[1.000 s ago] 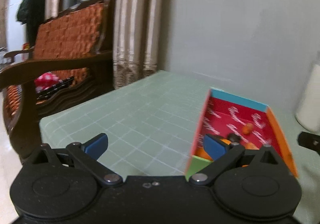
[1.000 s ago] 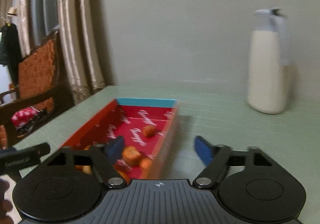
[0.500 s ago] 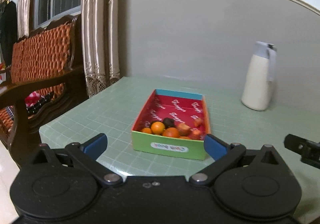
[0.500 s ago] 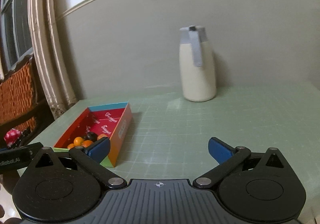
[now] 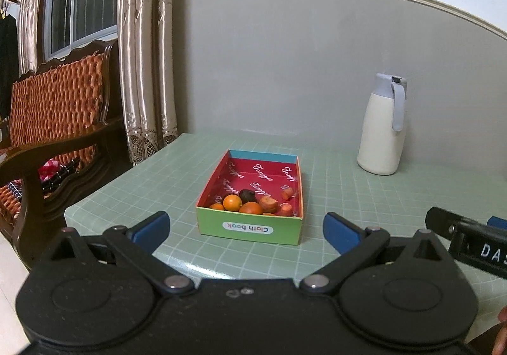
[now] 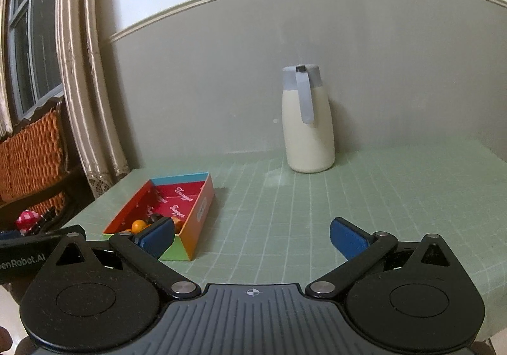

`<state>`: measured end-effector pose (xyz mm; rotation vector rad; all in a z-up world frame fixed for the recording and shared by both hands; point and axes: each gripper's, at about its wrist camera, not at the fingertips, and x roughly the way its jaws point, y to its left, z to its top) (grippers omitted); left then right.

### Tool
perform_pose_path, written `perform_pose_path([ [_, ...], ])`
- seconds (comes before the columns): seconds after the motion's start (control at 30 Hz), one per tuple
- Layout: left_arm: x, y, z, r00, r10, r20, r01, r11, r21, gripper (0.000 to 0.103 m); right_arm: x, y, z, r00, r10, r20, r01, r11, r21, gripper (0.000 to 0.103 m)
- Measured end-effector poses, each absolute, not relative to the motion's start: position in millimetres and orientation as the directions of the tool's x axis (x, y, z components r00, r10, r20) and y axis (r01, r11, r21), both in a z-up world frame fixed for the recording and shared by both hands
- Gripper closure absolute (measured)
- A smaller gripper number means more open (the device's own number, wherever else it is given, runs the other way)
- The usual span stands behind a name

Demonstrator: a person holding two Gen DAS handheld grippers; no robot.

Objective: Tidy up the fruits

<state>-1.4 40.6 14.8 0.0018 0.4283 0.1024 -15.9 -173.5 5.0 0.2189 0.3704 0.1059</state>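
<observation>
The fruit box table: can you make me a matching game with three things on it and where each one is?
Things:
1. orange fruits
2. cream flask with grey lid
3. "Cloth book" label

Places:
A. on the green front wall of the box
B. standing on the table near the grey wall
C. bunched at the near end inside the box

Pairs: 1-C, 2-B, 3-A
</observation>
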Motion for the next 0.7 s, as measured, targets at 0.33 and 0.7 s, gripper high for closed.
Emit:
perform_pose_path([
  [0.33, -3.7, 41.7, 14.9, 0.902, 0.101, -0.419, -0.097, 0.995, 0.03, 0.006, -12.4, -176.4, -0.8, 0.92, 0.151, -0.361, -0.064, 0.968, 0.243, 0.0],
  [0.7, -3.7, 40.8, 15.6, 0.906, 0.102, -0.41, -0.094, 0.995, 0.038, 0.006, -11.4, -173.9, 0.9, 0.923, 0.15, -0.355, -0.063, 0.967, 0.246, 0.0],
])
